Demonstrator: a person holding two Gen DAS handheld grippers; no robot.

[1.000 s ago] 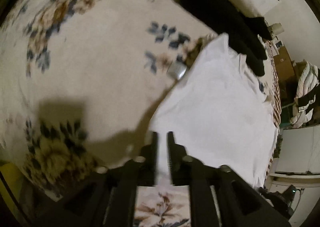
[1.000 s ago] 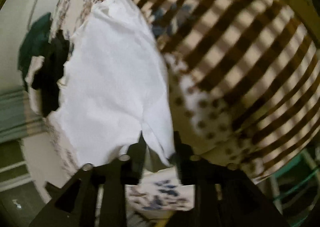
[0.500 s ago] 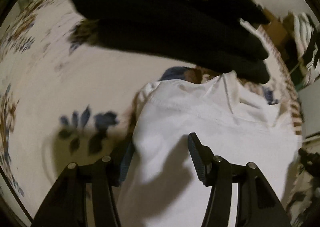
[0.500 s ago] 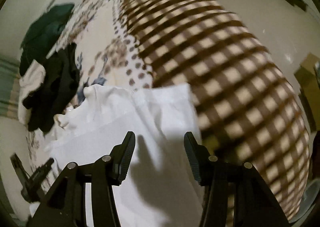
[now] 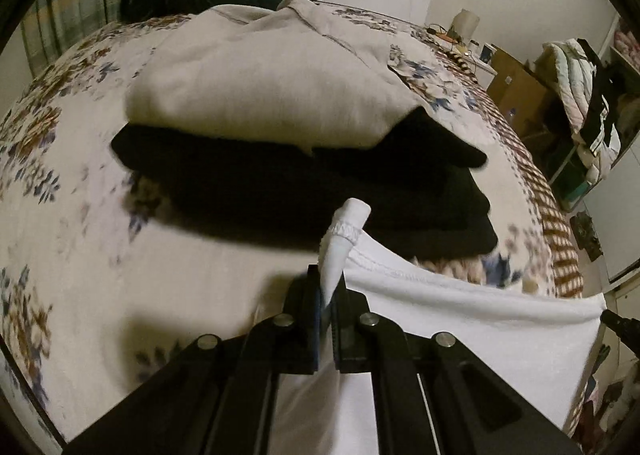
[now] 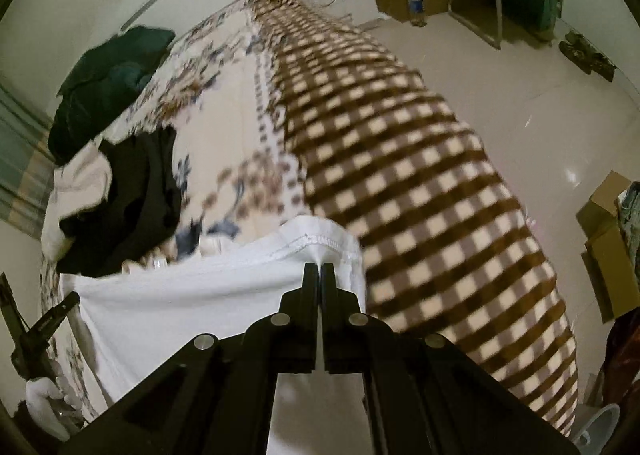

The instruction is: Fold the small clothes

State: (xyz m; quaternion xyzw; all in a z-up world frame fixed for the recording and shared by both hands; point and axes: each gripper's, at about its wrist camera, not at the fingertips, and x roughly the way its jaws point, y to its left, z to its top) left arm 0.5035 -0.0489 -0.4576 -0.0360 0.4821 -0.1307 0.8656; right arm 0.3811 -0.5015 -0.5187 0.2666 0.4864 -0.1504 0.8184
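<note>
Tools went from spread to clamped: left tool and right tool now pinch the white shirt's corners, ready for the next fold.

The white garment — plain cotton with stitched hems — is pinched at two spots along its upper edge and stretched between them over the bed. One gathered corner with an elastic-like cuff pokes up past the left grip; the hem puckers at the right one. Beyond it lies a folded stack — a black garment under a beige one.
</note>
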